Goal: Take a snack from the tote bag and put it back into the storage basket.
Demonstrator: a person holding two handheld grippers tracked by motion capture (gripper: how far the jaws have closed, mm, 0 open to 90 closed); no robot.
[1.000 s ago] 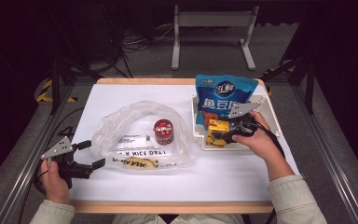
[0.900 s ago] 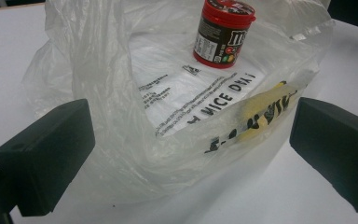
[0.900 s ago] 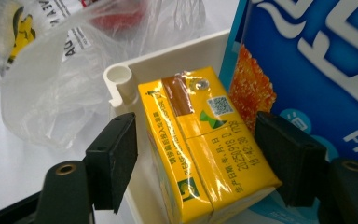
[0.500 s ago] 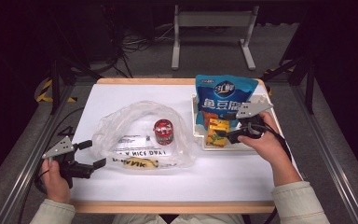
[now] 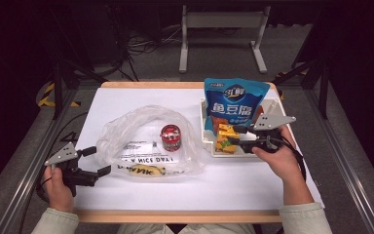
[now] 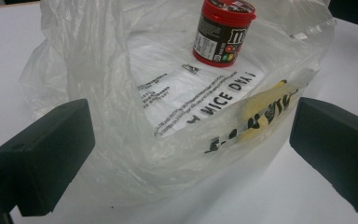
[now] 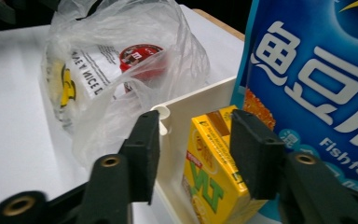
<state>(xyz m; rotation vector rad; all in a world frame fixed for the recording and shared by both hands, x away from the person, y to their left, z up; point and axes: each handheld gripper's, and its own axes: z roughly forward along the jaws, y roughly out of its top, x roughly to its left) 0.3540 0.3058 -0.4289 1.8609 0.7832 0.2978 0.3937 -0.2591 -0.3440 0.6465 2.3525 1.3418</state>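
My right gripper (image 5: 239,137) is over the white tray (image 5: 272,105) at the right side of the worktop (image 5: 126,97), and its jaws have just been closing. In the right gripper view one jaw is outside the tray wall and the other is beside the yellow drink carton (image 7: 214,172), so carton and wall both sit between them; I cannot tell whether the pads press on the carton yet. The carton stands in the tray just in front of the tall blue snack bag (image 5: 233,105), which leans upright behind it.

My left gripper (image 5: 96,161) rests at the near left of the worktop with its jaws wide apart, straddling the edge of the clear plastic bag (image 5: 131,126) without gripping it. In the left gripper view the bag's printed side lies between the jaws, and a red-lidded candy tub (image 6: 223,30) stands upright inside the bag, farther back.
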